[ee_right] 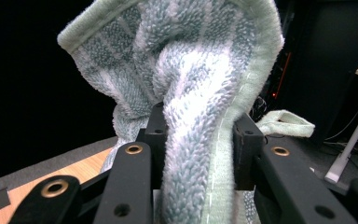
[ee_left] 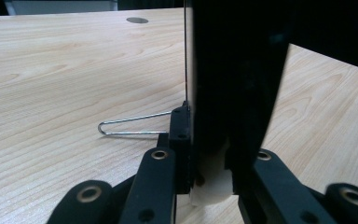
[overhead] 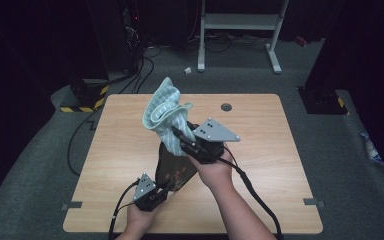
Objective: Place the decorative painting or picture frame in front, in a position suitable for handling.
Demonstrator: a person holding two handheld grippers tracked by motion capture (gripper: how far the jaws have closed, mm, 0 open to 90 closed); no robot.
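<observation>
The right gripper (overhead: 182,141) has its jaws clamped on a pale green, striped terry towel (overhead: 165,107), whose looped pile bunches in soft folds, held above the middle of the pale wood-grain bench (overhead: 265,150). At seven o'clock from it, the left gripper (overhead: 161,189) pinches the lower edge of a thin, flat, glossy dark board (overhead: 172,170) standing upright on a bent wire leg (ee_left: 130,126).
</observation>
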